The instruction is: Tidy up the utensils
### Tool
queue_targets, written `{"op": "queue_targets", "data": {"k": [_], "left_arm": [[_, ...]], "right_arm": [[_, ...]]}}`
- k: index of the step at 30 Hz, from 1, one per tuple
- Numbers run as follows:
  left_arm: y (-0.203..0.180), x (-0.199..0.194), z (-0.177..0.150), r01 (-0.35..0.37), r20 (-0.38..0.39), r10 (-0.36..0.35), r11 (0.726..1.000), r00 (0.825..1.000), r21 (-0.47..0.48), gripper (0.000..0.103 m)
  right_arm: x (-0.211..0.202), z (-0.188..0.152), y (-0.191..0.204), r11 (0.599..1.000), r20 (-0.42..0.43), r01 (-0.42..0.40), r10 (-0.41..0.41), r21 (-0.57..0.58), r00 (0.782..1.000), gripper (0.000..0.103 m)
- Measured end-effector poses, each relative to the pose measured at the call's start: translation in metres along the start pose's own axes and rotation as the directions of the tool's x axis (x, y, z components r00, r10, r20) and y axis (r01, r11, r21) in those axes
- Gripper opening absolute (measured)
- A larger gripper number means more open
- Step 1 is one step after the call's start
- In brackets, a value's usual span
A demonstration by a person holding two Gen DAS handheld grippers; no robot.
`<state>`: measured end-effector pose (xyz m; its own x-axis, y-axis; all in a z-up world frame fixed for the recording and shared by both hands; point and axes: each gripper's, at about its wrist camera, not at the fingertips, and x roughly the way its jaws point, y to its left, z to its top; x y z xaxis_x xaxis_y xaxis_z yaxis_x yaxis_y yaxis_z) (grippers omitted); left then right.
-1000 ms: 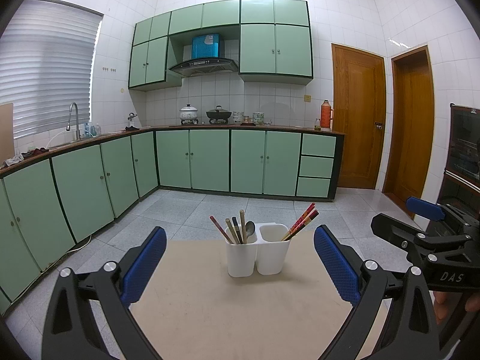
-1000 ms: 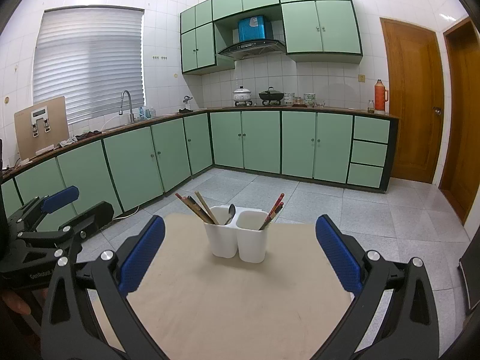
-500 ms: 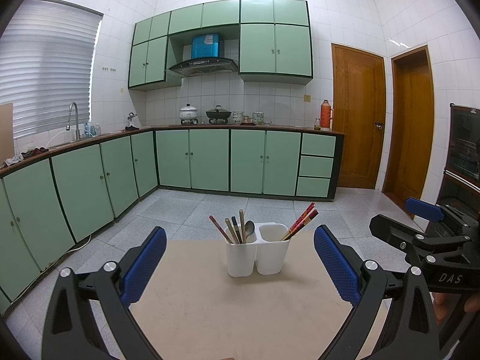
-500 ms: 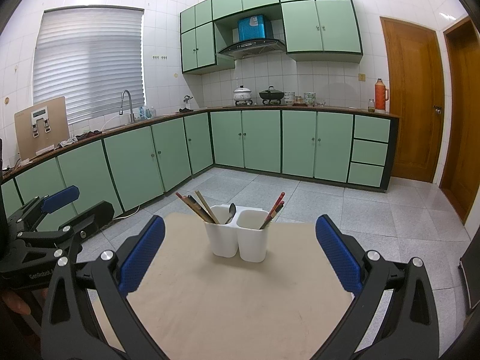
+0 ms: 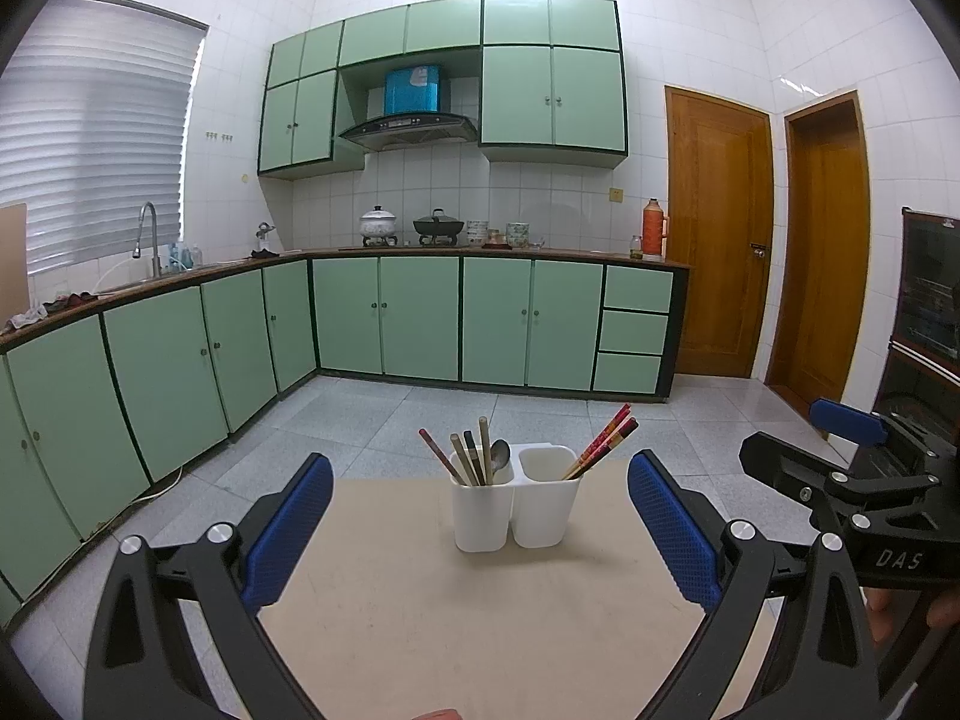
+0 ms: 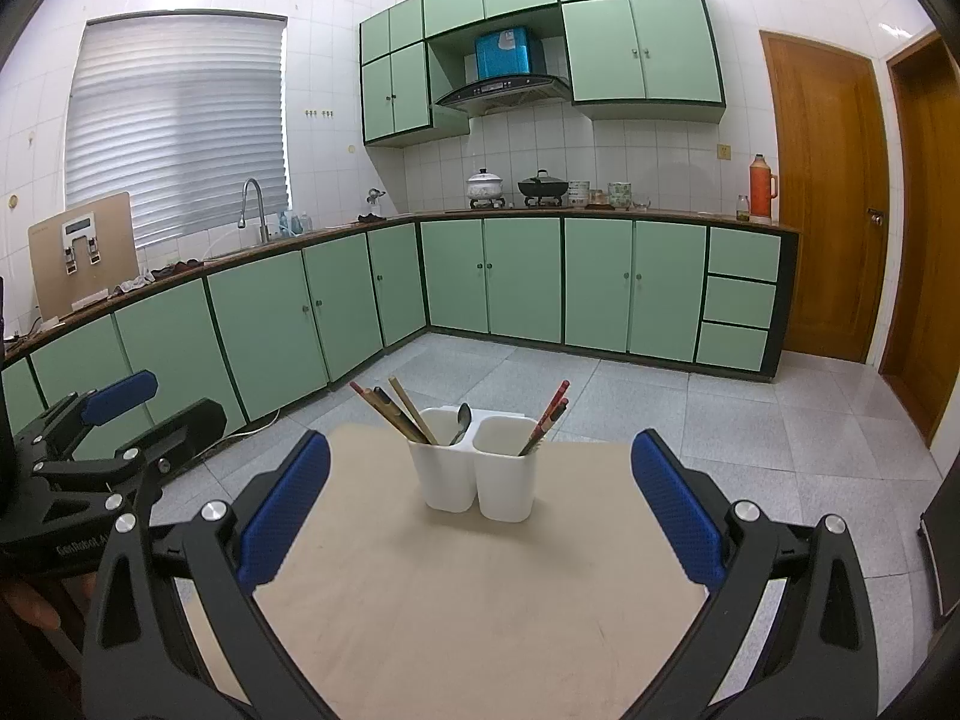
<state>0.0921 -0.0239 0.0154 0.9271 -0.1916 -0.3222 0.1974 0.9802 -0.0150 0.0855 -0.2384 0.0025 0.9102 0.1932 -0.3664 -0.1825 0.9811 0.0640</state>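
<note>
- Twin-cup white holder (image 5: 515, 498) stands upright near the far edge of the beige table (image 5: 456, 630), roughly centred between both pairs of tongs.
- Left cup, seen from the wrist views: several plain wooden chopsticks (image 6: 401, 411), one reddish stick among them, and a metal spoon (image 6: 462, 420), bowl up. They lean left and fan out.
- Right cup: red patterned chopsticks (image 5: 600, 441), leaning right, tips well above the rim.
- Judgement: sorting looks mostly done or not yet begun; cannot tell which. The mixed left cup is the likely item in hand.
- Left gripper (image 5: 480, 534): tongs spread wide, nothing between the blue pads, held back from the holder over bare table.
- Right gripper (image 6: 480, 510): also spread wide and empty, at a similar stand-off; it shows at the right edge of the left view.
- Technique note: if the spoon is to be moved, approach from above along its handle line and close on the neck below the bowl, clear of the wooden sticks beside it.
- Lift straight up before translating; a sideways pull would likely drag neighbours or tip the light holder.
- The idle gripper could steady the holder wall during extraction.
- Risk: the sticks cross near the rim, so a wide closing stroke may catch two at once.
</note>
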Motion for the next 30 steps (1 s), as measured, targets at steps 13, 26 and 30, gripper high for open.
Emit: {"op": "queue_targets", "data": {"k": [13,26,30], "left_arm": [[-0.0027,0.0008,-0.0021,0.002,-0.002,-0.002,1.000,1.000,-0.002,0.097],[-0.0025,0.0049,-0.0066,0.007,-0.006,-0.007,1.000,1.000,-0.006,0.097],[-0.0036,0.0052,-0.0074,0.006,-0.008,-0.006,1.000,1.000,-0.007,0.097]], "right_arm": [[0.0002,-0.0014,0.0013,1.000,-0.002,0.000,0.000,0.001,1.000,0.098],[0.0035,-0.0067,0.0032,1.000,-0.010,0.002,-0.002,0.006,1.000,0.098],[0.0029,-0.0074,0.0046,1.000,-0.011,0.002,-0.002,0.006,1.000,0.098]]}}
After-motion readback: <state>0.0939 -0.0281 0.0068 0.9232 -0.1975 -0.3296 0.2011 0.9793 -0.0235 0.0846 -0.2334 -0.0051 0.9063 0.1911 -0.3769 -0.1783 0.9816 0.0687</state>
